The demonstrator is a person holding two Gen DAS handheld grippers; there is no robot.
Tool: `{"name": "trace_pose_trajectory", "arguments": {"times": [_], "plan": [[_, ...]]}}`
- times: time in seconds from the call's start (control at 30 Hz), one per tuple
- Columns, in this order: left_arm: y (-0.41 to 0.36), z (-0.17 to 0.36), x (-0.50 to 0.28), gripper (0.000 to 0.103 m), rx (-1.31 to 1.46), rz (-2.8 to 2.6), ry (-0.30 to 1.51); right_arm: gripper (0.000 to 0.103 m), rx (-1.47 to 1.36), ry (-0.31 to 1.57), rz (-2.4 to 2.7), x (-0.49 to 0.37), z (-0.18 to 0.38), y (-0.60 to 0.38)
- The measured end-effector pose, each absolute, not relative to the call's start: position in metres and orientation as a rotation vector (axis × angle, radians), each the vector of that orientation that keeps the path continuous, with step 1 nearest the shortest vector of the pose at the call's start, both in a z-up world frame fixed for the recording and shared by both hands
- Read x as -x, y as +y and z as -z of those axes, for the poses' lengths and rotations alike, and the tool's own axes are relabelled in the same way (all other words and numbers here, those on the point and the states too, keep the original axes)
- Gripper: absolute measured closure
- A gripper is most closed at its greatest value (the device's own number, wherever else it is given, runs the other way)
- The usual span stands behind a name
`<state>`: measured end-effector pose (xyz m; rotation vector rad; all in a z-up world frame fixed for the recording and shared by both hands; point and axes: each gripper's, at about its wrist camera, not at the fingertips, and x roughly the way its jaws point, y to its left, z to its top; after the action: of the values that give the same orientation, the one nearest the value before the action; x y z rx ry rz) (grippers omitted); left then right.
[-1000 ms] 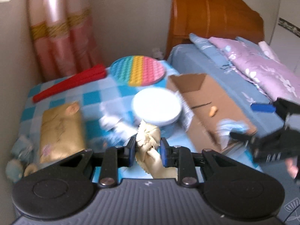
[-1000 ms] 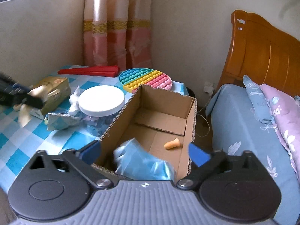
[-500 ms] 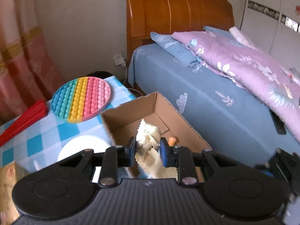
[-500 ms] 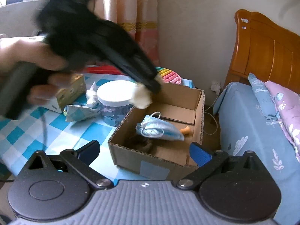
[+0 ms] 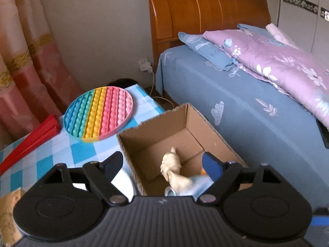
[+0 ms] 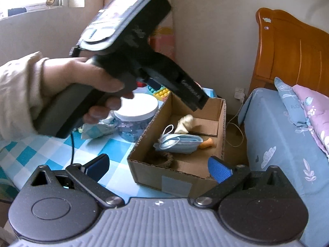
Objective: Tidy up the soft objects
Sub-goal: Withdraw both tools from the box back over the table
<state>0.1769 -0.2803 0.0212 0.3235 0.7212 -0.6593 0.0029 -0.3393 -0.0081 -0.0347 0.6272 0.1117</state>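
An open cardboard box [image 5: 156,131] [image 6: 176,177] stands on the checked table by the bed. My left gripper [image 5: 162,165] is open above the box. A cream cloth piece [image 5: 173,173] [image 6: 185,123] lies loose in the box, free of the fingers. A blue face mask [image 6: 178,143], a small orange piece [image 6: 206,144] and a brown braided thing [image 6: 162,158] also lie in the box. My right gripper [image 6: 158,167] is open and empty, held back from the box's near side.
A rainbow pop-it disc [image 5: 98,113], a red flat pack [image 5: 26,142], a white-lidded jar [image 6: 137,113] and a crumpled checked cloth [image 6: 96,127] sit on the blue checked tablecloth [image 6: 41,150]. The bed [image 5: 246,107] lies to the right. The hand-held left tool [image 6: 131,61] crosses the right wrist view.
My left gripper carried the cream cloth over the box and opened, and the cloth dropped into the box. My right gripper stayed open and drew back a little.
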Motion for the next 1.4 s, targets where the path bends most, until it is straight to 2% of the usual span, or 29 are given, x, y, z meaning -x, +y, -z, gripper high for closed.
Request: {"name": "trace_pose_trajectory", "arguments": {"times": [0.1, 0.33, 0.6, 0.8, 1.4], "plan": [[-0.265, -0.029, -0.164, 0.008, -0.324, 0.653, 0.701, 0.0, 0.042, 0.628, -0.115, -0.002, 0.007, -0.336], [-0.217, -0.045, -0.13, 0.003, -0.26, 0.592, 0.68, 0.0, 0.047, 0.628, -0.109, 0.007, 0.001, -0.32], [-0.151, -0.035, -0.098, 0.002, -0.139, 0.505, 0.718, 0.0, 0.037, 0.634, -0.125, 0.014, -0.006, -0.297], [-0.106, -0.017, -0.084, 0.002, -0.176, 0.37, 0.699, 0.0, 0.04, 0.634, -0.14, 0.012, -0.009, -0.274], [-0.001, 0.058, -0.102, 0.002, -0.097, 0.161, 0.821, 0.0, 0.096, 0.724, -0.172, -0.021, 0.008, -0.202]]}}
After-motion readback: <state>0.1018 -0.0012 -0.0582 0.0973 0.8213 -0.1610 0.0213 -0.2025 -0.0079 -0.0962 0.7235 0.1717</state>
